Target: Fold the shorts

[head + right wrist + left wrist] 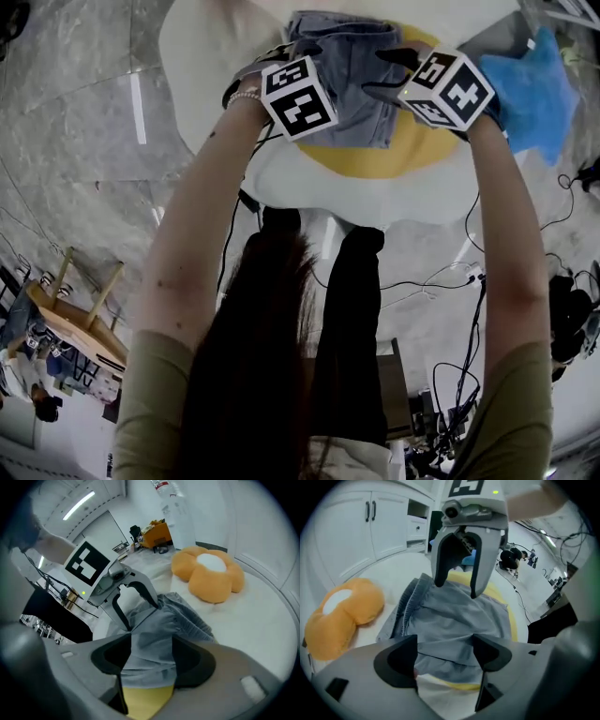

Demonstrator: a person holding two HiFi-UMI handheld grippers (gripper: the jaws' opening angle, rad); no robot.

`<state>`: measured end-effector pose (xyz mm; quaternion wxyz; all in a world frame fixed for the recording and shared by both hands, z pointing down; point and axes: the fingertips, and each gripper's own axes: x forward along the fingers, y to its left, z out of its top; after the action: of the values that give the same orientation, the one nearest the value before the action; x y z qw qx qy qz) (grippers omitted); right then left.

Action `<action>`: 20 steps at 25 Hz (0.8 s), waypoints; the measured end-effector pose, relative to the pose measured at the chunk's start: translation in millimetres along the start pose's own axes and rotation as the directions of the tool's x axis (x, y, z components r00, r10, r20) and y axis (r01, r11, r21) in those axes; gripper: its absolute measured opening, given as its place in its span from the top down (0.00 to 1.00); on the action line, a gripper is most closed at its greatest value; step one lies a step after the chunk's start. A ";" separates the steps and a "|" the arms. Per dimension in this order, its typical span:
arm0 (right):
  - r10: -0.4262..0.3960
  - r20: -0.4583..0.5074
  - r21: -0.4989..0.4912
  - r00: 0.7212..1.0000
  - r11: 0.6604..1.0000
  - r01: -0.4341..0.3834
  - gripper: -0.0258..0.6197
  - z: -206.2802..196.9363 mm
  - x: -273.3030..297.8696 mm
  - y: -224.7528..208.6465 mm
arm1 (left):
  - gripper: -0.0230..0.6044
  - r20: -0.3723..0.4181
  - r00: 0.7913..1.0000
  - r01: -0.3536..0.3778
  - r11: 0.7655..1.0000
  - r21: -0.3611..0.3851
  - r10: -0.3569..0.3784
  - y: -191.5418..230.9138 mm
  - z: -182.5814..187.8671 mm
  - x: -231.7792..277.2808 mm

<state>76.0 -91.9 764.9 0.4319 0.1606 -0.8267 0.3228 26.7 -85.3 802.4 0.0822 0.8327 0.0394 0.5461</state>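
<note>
Grey-blue shorts lie bunched and partly folded on the yellow centre of a white egg-shaped cushion. Both grippers point steeply down at them, side by side. From the head view only their marker cubes show, the left cube and the right cube. My left gripper is open, with the shorts' cloth lying loose between its pads. My right gripper is open over the shorts' hem and the yellow pad. Each view shows the other gripper's spread fingers resting at the cloth.
An orange flower-shaped cushion lies beyond the shorts. A blue cushion sits at the right edge. White cabinets stand behind. On the floor are cables and a wooden stool.
</note>
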 end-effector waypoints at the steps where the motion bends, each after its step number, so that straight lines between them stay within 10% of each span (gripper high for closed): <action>1: -0.007 -0.018 -0.009 1.000 1.000 0.007 0.55 -0.6 5.7 -6.1 | 0.38 -0.003 1.000 0.017 1.000 -0.021 -0.017 5.2 0.9 5.2; 11: -0.081 -0.028 0.124 0.996 0.989 0.083 0.55 3.5 -6.8 -61.0 | 0.31 0.078 0.996 0.048 0.982 -0.181 -0.034 47.7 0.0 -10.6; 15: -0.126 0.080 0.057 0.989 0.991 0.121 0.55 10.9 -25.5 -11.1 | 0.31 0.103 0.995 0.022 0.992 -0.123 -0.010 -2.4 -13.8 -30.7; 20: 0.014 -0.100 -0.041 0.995 0.999 -0.018 0.55 -53.1 4.8 98.2 | 0.31 -0.029 0.992 0.124 0.992 -0.038 -0.125 -99.8 -48.6 -11.0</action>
<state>52.3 16.6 752.3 0.4732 0.1288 -0.8120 0.3165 -19.7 15.7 793.4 0.1307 0.8183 0.0828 0.5536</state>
